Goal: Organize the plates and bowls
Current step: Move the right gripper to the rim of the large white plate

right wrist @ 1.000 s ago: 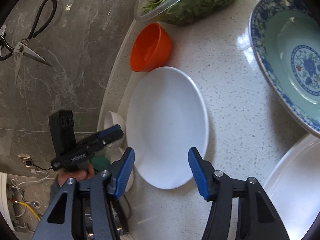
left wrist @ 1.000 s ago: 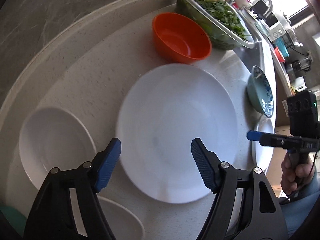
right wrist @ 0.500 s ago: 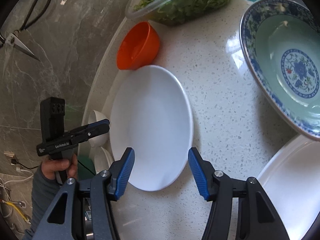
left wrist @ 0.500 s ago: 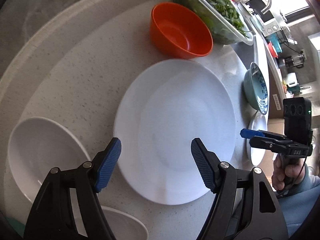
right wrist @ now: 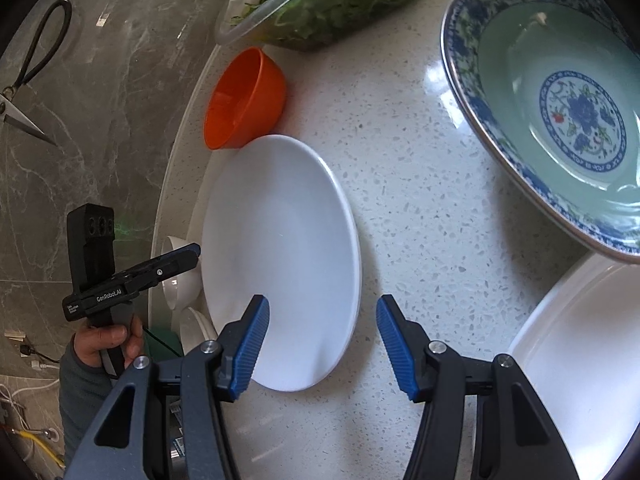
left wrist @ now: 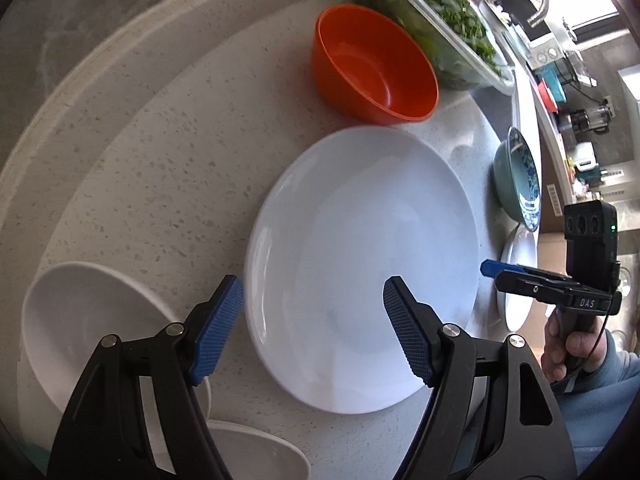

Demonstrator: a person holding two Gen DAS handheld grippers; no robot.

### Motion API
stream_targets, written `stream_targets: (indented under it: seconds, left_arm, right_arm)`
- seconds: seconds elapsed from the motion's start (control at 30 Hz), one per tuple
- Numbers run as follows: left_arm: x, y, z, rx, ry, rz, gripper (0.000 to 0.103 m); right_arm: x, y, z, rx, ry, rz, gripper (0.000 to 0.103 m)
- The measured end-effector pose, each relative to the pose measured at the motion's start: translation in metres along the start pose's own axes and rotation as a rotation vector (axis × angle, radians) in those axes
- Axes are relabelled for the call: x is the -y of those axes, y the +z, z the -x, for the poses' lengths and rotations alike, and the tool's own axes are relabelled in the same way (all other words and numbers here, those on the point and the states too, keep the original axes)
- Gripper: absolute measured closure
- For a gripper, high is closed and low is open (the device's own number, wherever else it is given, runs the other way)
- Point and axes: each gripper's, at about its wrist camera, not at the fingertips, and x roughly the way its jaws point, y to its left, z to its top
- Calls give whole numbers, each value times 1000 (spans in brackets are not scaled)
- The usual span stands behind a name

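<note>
A large white plate (left wrist: 360,268) lies flat on the speckled counter, with an orange bowl (left wrist: 372,68) just behind it. My left gripper (left wrist: 312,292) hovers open over the plate's near edge, nothing between its fingers. A white bowl (left wrist: 80,320) sits to its left and a second white bowl (left wrist: 256,456) below it. In the right wrist view the same white plate (right wrist: 280,260) lies under my right gripper (right wrist: 322,308), which is open and empty above the plate's near right rim. A blue-patterned green bowl (right wrist: 560,120) stands at the right, partly over another white plate (right wrist: 580,360).
A glass bowl of greens (right wrist: 328,0) stands behind the orange bowl (right wrist: 244,100). Scissors (right wrist: 32,72) hang on the grey marble wall. The counter's raised curved edge (left wrist: 120,60) runs along the left. A hand in a blue sleeve (left wrist: 568,352) holds the right gripper.
The left gripper has drifted slightly lower and sideways, so the plate sits further right in its view. The right gripper has tilted a little. Both stay open and empty.
</note>
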Motion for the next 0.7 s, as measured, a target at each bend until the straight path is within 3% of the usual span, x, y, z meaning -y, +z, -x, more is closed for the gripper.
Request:
stream_targets:
  seconds: [0.53,0.7]
  left_arm:
    - [16,6,-37,-126,74,-68,31]
    - [16,5,-43,-110,66,-46,32]
  right_arm:
    - [1,6,-20,-14,-43,-54,42]
    - [3,8,-23,-7,-29,-66,43]
